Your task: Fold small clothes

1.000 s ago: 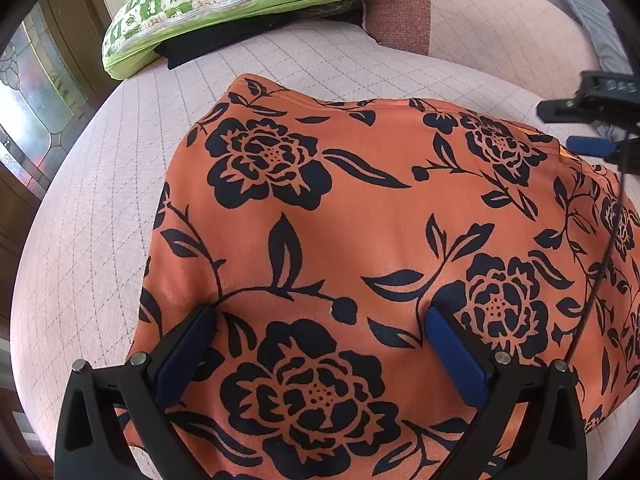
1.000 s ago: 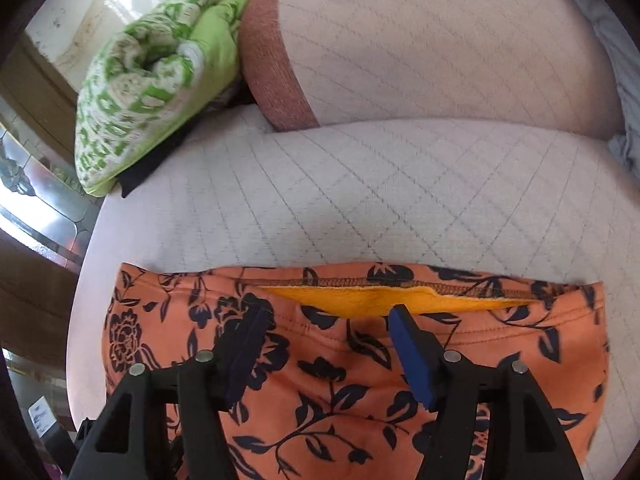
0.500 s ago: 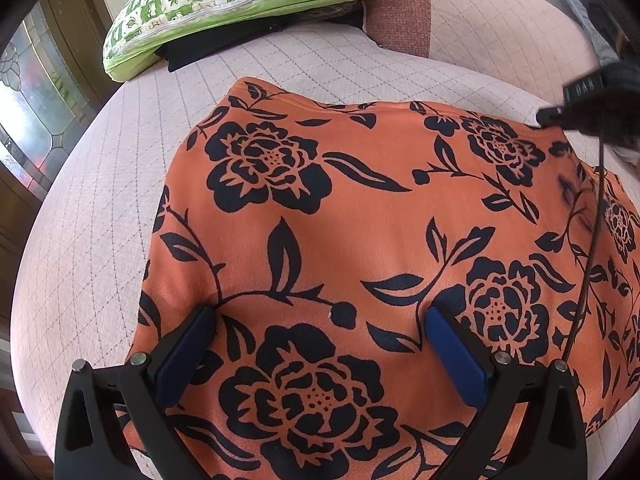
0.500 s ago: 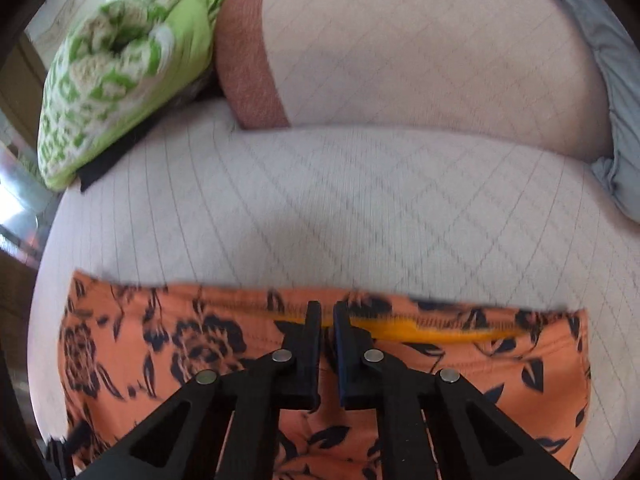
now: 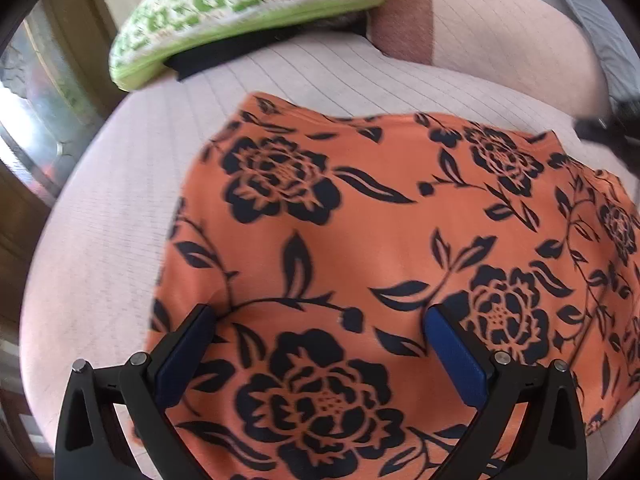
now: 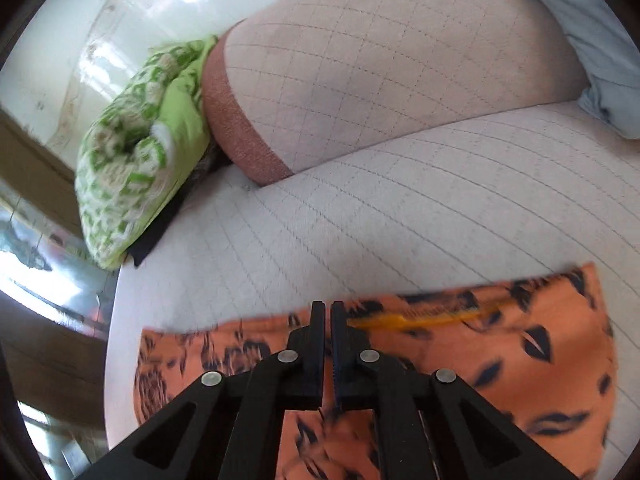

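Through my left wrist view, my left tongs [image 5: 320,332] stand wide apart over the orange floral garment [image 5: 380,216], which lies spread on the quilted bed [image 5: 100,240] near a green pillow [image 5: 240,4]. Through my right wrist view, my right tongs [image 6: 325,308] are pinched together on the garment's upper edge, beside its yellow lining [image 6: 420,318].

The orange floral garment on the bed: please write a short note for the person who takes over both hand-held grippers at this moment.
Left hand-held gripper: open, low over the near part of the orange floral garment, gripping nothing.
Right hand-held gripper: shut at the garment's waistband edge; whether cloth is pinched cannot be seen.
The garment lies spread on the quilted bed cover; the green patterned pillow is beyond it.
Done: no fold visible.
Left: every fold.
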